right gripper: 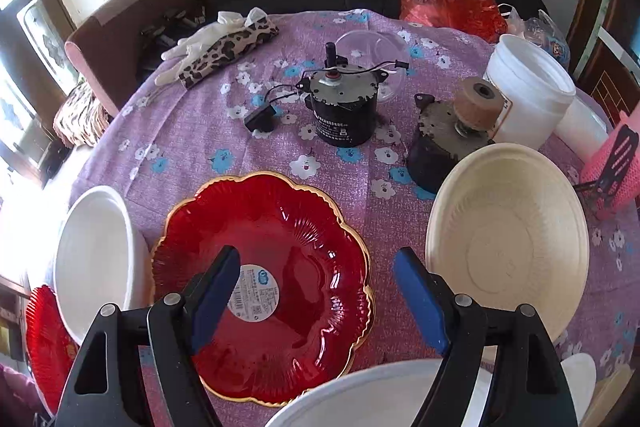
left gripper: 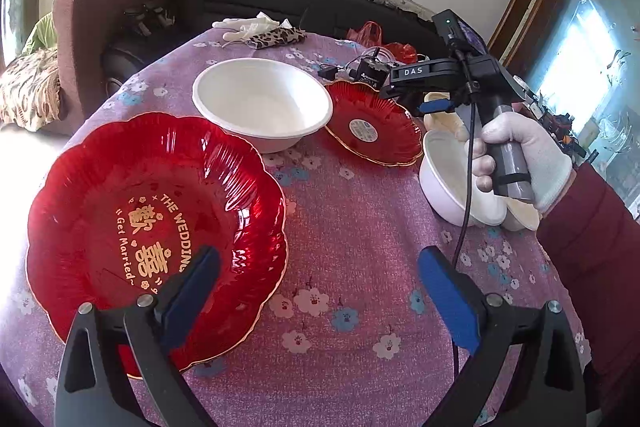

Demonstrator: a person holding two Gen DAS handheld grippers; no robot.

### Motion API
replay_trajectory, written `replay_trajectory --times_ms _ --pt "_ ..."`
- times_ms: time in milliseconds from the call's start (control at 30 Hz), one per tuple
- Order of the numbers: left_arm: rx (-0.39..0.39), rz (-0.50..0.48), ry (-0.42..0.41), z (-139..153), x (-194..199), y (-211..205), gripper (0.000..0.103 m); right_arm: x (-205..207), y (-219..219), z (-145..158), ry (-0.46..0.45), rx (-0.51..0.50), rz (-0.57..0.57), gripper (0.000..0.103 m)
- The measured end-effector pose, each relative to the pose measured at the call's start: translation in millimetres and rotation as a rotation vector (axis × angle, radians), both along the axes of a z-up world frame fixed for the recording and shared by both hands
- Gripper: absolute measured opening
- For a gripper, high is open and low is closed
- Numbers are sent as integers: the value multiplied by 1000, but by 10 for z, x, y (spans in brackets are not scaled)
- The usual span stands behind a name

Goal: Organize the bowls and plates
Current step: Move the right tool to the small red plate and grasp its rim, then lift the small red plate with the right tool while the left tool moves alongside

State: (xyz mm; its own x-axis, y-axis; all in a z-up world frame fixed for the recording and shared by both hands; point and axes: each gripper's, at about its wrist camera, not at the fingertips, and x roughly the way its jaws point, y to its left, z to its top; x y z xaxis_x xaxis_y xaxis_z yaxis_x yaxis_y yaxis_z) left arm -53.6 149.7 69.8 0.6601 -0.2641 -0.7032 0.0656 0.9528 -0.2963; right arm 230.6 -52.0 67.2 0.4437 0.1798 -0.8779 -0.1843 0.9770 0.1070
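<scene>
In the left wrist view my left gripper is open and empty; its left finger hangs over the near right rim of a big red wedding plate. Behind stand a white bowl, a second red plate with a sticker, and another white bowl under the right hand. In the right wrist view my right gripper is open and empty above the sticker plate. A cream bowl sits to the right, a white bowl to the left, and a white bowl's rim lies below.
Two small motors, a clear lid, a white bucket, red plastic bags, a leopard pouch and white gloves crowd the table's far side. The floral purple cloth covers the round table. A sofa stands behind.
</scene>
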Motion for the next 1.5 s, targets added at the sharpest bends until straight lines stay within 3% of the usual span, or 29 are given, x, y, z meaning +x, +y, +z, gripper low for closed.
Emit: replay_trajectory --times_ms 100,233,500,733,1067,1500 --pt "-25 -4 9 -35 41 19 97 129 73 -206 60 -48 11 62" --pt "-54 -7 13 -77 50 32 96 234 134 -360 97 -109 7 45" --pt "-67 -21 3 -70 66 3 96 0 284 -309 128 -151 103 32" --pt "-65 -8 -18 7 -12 -5 96 -465 503 -246 115 -185 205 26" --pt "-39 57 -69 246 -223 160 96 -1309 464 -214 140 -11 220 25" --pt "-8 104 -70 400 -570 155 96 -2586 -372 -283 173 105 154 25"
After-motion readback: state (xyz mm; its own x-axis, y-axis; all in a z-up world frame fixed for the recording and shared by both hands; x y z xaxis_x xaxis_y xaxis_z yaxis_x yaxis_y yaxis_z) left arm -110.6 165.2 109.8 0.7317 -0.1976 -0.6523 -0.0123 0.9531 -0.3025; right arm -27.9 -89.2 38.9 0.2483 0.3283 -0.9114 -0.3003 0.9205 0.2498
